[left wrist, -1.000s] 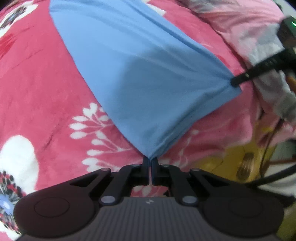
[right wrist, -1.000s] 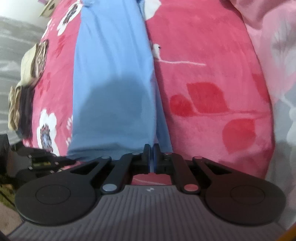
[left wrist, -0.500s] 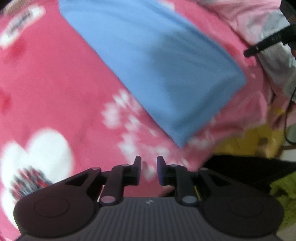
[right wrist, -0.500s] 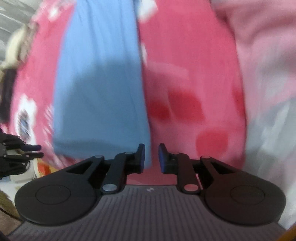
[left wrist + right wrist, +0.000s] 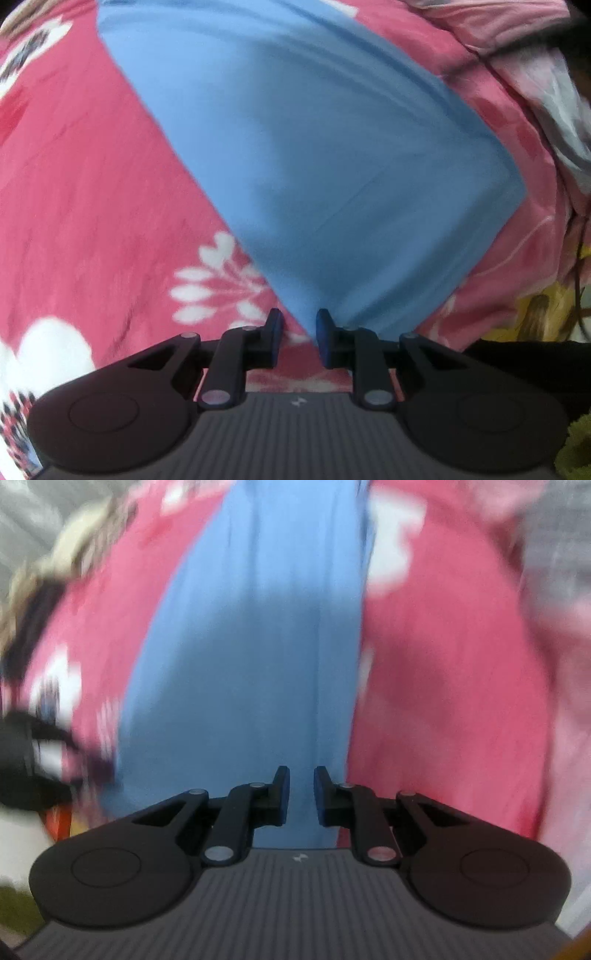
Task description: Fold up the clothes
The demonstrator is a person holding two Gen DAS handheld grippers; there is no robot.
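The left hand-held gripper (image 5: pixel 298 334) had just opened a little, its jaws narrow, holding nothing, over a corner of the blue cloth (image 5: pixel 332 155). The cloth lay flat on the pink flowered blanket (image 5: pixel 92 206). The right hand-held gripper (image 5: pixel 300 794) was narrowly open and empty above the cloth.

Pink-red floral blanket (image 5: pixel 92 206) spread wide, white flowers toward its lower left corner. Paler pink-and-grey bedding (image 5: pixel 546 92) bunched along the right edge. Yellow printed fabric (image 5: pixel 535 314) past the lower right. Grey blur (image 5: pixel 33 520) beyond, upper left. Soft, even light.
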